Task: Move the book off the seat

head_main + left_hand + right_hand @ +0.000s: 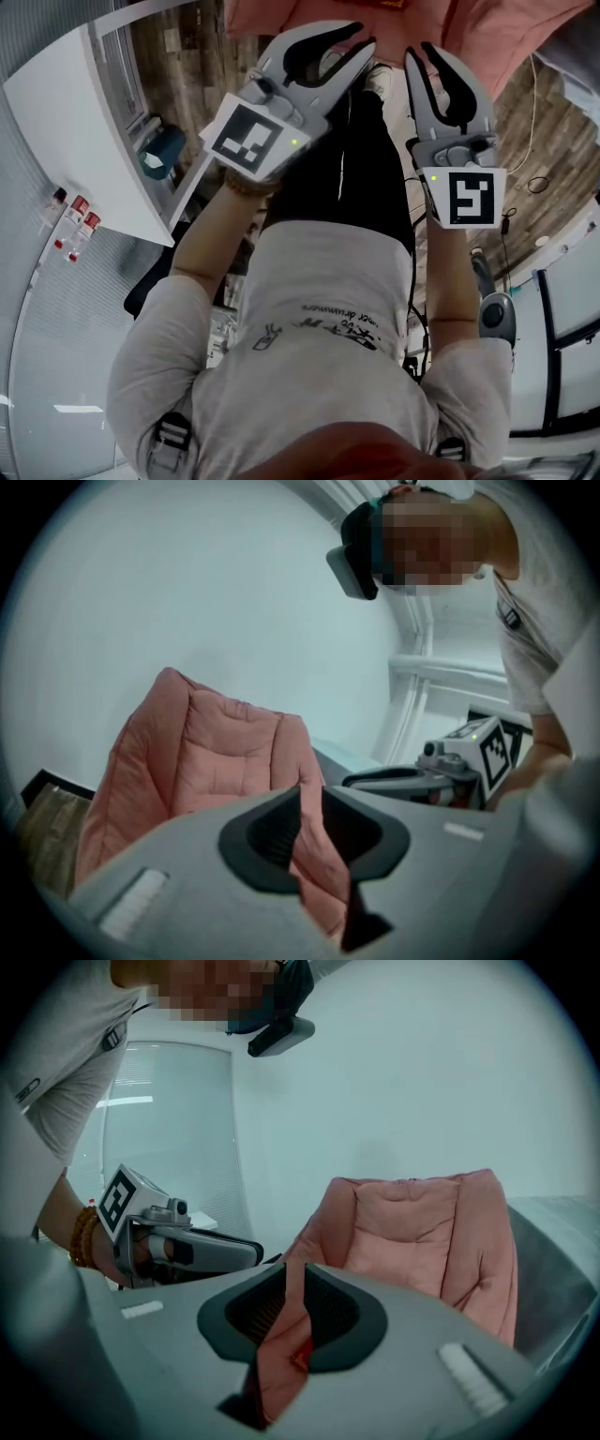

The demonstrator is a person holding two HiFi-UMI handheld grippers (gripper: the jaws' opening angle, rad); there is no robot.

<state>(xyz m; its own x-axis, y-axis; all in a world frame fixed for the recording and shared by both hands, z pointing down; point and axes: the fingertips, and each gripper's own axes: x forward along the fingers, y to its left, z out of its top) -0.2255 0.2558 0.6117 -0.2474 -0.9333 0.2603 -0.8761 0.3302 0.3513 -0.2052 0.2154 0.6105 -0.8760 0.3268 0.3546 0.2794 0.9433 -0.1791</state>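
We hold both grippers out side by side toward the pink padded seat (497,37). The left gripper (361,37) has its fingers a narrow slit apart with nothing between them; through that slit we see only pink cushion further off. The right gripper (422,52) also has its fingers slightly parted and empty. The book (384,5) lies on the seat cushion. It shows only as a red strip at the top edge of the head view, beyond the fingertips and roughly between the lines of the two grippers. In the right gripper view a scrap of the same red shows low down through the gap between its fingers. Neither gripper touches the book.
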